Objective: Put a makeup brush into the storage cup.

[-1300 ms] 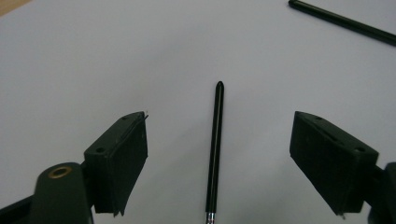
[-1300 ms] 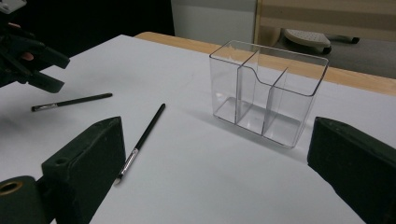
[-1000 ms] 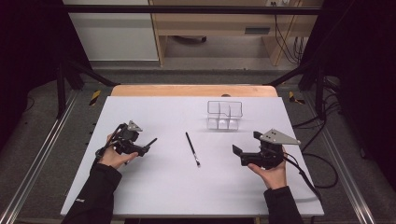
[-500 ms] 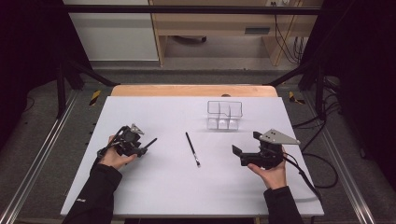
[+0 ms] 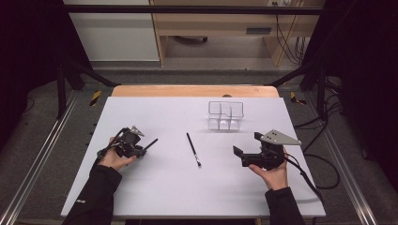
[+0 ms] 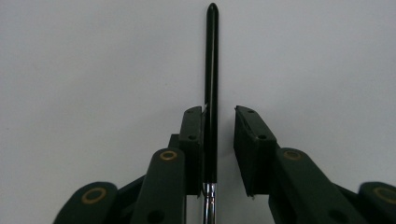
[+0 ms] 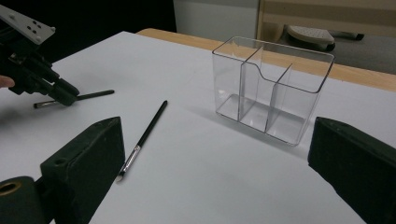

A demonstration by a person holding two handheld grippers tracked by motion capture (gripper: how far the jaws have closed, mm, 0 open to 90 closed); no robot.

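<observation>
A thin black brush [image 6: 211, 56] lies on the white table [image 5: 155, 187] between my left gripper's [image 6: 219, 112] jaws. It rests against one pad, with a gap to the other, so this gripper is open around it. In the high view the left gripper [image 5: 142, 146] is at the table's left and the brush handle [image 5: 151, 142] sticks out past it. A second black brush [image 5: 193, 149] with a metal ferrule lies loose at mid-table. My right gripper [image 5: 248, 144] stands wide open at the right, holding nothing, below a clear three-compartment organizer [image 5: 226, 115].
In the right gripper view the empty organizer [image 7: 271, 88] stands ahead to the right, the loose brush [image 7: 144, 135] ahead to the left, and the left gripper [image 7: 65, 95] farther left. Bare white tabletop surrounds them. A wooden edge [image 5: 192, 90] runs along the far side.
My left gripper has settled slightly lower over its brush. The right gripper, the loose brush and the organizer have not moved.
</observation>
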